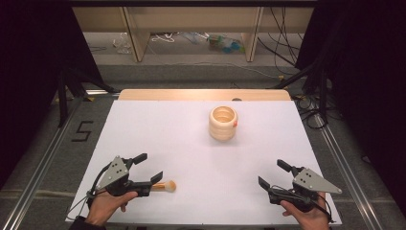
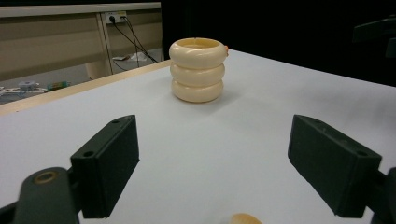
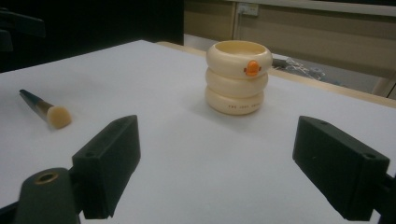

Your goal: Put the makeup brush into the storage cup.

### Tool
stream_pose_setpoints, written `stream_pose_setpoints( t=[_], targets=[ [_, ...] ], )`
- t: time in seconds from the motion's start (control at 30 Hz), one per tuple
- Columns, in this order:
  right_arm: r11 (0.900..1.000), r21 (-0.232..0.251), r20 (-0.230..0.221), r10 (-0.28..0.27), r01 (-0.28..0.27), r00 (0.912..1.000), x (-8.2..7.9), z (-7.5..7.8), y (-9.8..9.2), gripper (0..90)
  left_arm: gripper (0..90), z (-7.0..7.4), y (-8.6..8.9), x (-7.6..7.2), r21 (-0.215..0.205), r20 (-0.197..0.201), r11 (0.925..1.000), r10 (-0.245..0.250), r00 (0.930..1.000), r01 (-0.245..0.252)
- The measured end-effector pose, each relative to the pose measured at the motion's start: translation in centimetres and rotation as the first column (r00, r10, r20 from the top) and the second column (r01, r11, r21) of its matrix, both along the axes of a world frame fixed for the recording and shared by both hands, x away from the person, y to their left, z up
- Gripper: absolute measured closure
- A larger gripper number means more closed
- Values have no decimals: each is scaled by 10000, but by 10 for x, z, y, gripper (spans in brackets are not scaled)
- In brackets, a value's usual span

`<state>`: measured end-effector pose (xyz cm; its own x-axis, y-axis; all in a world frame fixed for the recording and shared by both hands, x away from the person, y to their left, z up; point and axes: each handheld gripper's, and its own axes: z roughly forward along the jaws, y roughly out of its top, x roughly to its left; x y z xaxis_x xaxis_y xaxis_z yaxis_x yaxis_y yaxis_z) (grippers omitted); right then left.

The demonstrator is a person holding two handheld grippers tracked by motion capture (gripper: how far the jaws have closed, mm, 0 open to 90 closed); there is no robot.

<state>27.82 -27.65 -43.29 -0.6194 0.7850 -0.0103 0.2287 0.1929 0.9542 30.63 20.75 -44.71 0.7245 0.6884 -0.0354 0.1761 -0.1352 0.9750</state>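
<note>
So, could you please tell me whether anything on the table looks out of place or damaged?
Nothing looks damaged or spilled. The cream ringed cup stands upright. The one loose item is the makeup brush, lying flat on the white table beside the left gripper instead of in the cup.

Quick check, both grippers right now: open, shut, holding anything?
Left gripper: open, holding nothing; the brush lies on the table by its jaws.
Right gripper: open, holding nothing.
</note>
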Motion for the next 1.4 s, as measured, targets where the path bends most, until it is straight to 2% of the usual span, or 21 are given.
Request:
stream_pose_setpoints(
  t=[0.27, 0.3, 0.43, 0.6, 0.77, 0.83, 1.0, 1.07, 1.2, 1.27, 1.3, 1.33, 1.37, 1.4],
  targets=[
    [10000, -29, -48, 6, -6, 10000, -1, 0, 0, 162, 168, -1, -1, 0, 221, -38, 9998, -14, 10000, 15],
    [10000, -78, 65, 28, -27, 10000, 0, 0, 0, 163, 169, -1, -1, 0, 266, -67, 9996, -16, 10000, 17],
    [10000, -67, 25, 69, -69, 10000, -1, -1, -1, 165, 176, -2, -1, 2, 342, -247, 9994, -48, 9997, 57],
    [9999, -24, -49, 157, -157, 9999, 0, -1, 0, 169, 216, 0, -1, 2, 739, -181, 9972, -81, 9998, 95],
    [9998, -116, -14, 159, -159, 9999, 1, -1, 1, 171, 207, -1, 0, 3, 1067, -381, 9940, -191, 9991, 230],
    [9998, -120, -182, 129, -131, 9998, 0, -1, 1, 172, 203, -1, 0, 3, 1051, -336, 9941, -225, 9992, 260],
    [9998, -107, -19, 162, -162, 9999, 1, -1, 1, 172, 199, -1, 0, 2, 1088, -404, 9937, -215, 9990, 258],
    [9998, -82, -226, 196, -198, 9996, 0, -1, 2, 174, 192, -1, -1, 2, 1072, -462, 9938, -240, 9986, 288],
    [9998, -103, -234, 157, -159, 9996, 0, -1, 2, 175, 188, 0, -1, 3, 1161, -452, 9925, -335, 9984, 385],
    [9998, -81, -218, 162, -164, 9996, 1, -1, 2, 175, 188, 1, -1, 2, 1232, -606, 9912, -402, 9974, 474],
    [9998, -81, -218, 162, -164, 9996, 1, -1, 2, 175, 188, 1, -1, 3, 1343, -543, 9895, -471, 9974, 541],
    [9998, 12, -107, 210, -210, 9997, 1, -2, 2, 176, 187, 2, -2, 2, 1544, -566, 9871, -339, 9978, 423],
    [9998, -52, -9, 194, -194, 9998, 2, -2, 2, 176, 188, 2, -2, 4, 1924, -239, 9803, -398, 9989, 437],
    [9998, -46, -11, 193, -193, 9998, 2, -2, 2, 176, 188, 3, -2, 4, 2047, -346, 9777, -416, 9985, 478]
  ],
)
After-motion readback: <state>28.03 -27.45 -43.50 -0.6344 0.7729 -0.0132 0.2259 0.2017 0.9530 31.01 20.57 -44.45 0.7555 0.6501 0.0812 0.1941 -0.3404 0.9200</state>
